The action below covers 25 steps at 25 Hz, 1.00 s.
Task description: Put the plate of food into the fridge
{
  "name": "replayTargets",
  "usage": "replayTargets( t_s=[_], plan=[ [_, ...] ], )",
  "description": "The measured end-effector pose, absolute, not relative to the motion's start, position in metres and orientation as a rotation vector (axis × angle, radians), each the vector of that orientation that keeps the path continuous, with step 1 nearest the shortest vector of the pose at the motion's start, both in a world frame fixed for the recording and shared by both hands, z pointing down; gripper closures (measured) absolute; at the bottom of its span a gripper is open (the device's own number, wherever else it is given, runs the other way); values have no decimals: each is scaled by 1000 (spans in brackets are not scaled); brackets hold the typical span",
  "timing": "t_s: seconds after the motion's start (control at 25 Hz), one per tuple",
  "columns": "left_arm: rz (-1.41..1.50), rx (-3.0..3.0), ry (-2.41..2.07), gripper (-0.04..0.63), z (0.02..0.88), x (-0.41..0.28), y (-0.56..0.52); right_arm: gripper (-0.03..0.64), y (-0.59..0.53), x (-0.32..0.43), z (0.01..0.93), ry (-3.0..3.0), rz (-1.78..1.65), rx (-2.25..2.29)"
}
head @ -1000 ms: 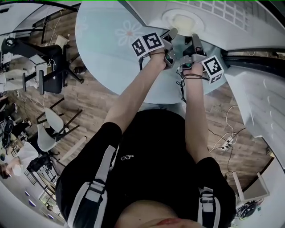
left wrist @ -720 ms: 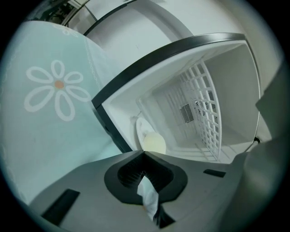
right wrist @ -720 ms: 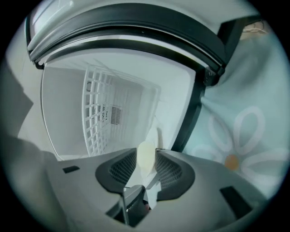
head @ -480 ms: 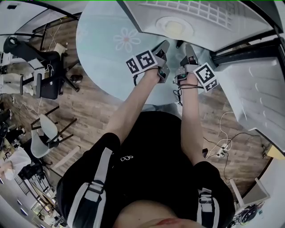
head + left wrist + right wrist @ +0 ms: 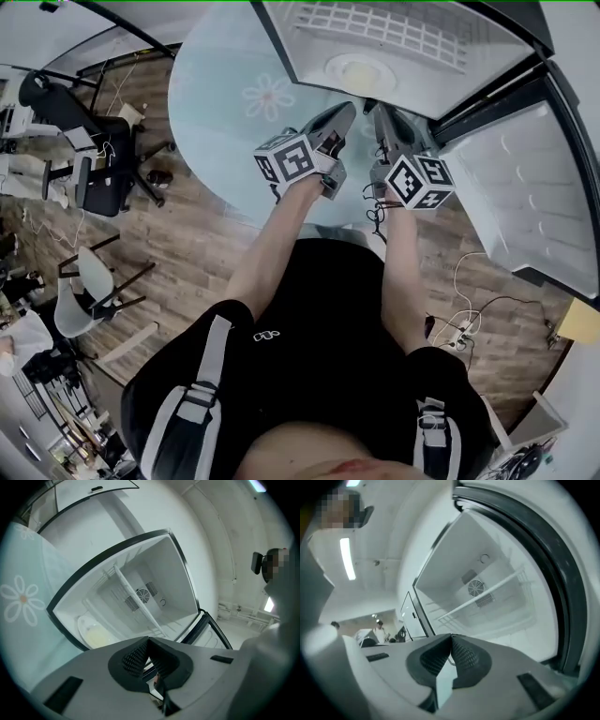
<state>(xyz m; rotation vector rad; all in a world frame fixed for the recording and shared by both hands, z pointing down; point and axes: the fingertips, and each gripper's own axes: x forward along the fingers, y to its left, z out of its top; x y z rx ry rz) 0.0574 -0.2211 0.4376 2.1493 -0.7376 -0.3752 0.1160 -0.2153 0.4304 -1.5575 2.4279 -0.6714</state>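
Note:
The white plate of pale food [image 5: 359, 67] lies on the floor of the small open fridge [image 5: 309, 56], under its wire shelf [image 5: 375, 21]. Both grippers hang in front of the opening, short of the plate and apart from it. My left gripper [image 5: 344, 112] is shut and empty; in the left gripper view the plate [image 5: 93, 632] shows at the fridge's lower left, past the gripper [image 5: 149, 641]. My right gripper [image 5: 381, 114] is shut too: its jaws have just been closing with nothing between them. In the right gripper view the gripper [image 5: 451, 638] faces the fridge's back wall and fan.
The fridge door [image 5: 516, 178] stands open to the right. The fridge sits beside a round pale-blue table with a flower print [image 5: 225, 103]. On the wooden floor are a black office chair [image 5: 103, 164], white chairs [image 5: 84, 291] and a power strip with cables [image 5: 459, 328].
Both grippers have drawn back from either side of the plate and risen, rolling as they went. The plate stays inside the fridge. The right jaws have shut.

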Motion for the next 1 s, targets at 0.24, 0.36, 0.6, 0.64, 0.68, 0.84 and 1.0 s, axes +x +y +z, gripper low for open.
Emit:
replayTargets(
  t_s=[0.24, 0.36, 0.6, 0.64, 0.68, 0.84, 1.0],
  plan=[
    [-224, 2362, -790, 592, 418, 63, -199, 617, -195, 92, 396, 2657, -302, -1618],
    [-135, 2448, -919, 592, 411, 58, -194, 617, -187, 87, 382, 2687, -176, -1640],
    [-6, 2641, -1190, 592, 391, 60, -170, 616, -157, 92, 369, 2633, -149, -1603],
    [-21, 2674, -1206, 592, 386, 61, -166, 617, -156, 92, 372, 2641, -150, -1617],
    [-34, 2701, -1225, 592, 382, 61, -164, 617, -155, 93, 376, 2647, -152, -1647],
    [-52, 2754, -1271, 592, 374, 61, -157, 617, -156, 100, 384, 2622, -181, -1734],
    [-12, 2759, -1292, 594, 377, 56, -156, 617, -154, 93, 385, 2635, -181, -1746]
  ],
)
